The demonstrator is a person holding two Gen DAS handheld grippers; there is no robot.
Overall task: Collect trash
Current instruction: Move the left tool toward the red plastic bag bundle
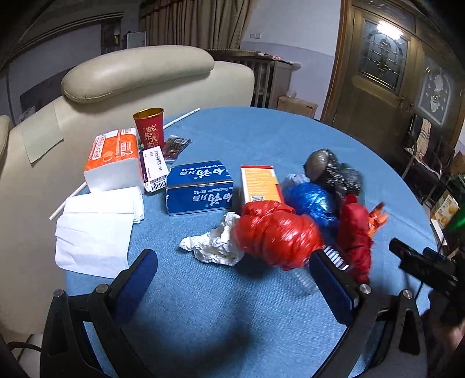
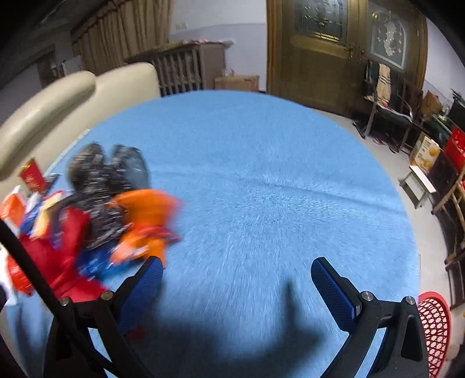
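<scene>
both grippers spread – right gripper (image 2: 237,279) over bare tablecloth (image 2: 261,174)

Cream sofa (image 1: 139,78), wooden door (image 1: 377,72), drawn curtains (image 1: 197,20)

A cream leather sofa (image 1: 139,72) backs the round table's blue cloth (image 1: 261,130). Beyond stand tan curtains (image 1: 197,20), a wooden door (image 1: 375,72) with leaded glass, and a cardboard box (image 1: 296,106) on the floor
</scene>
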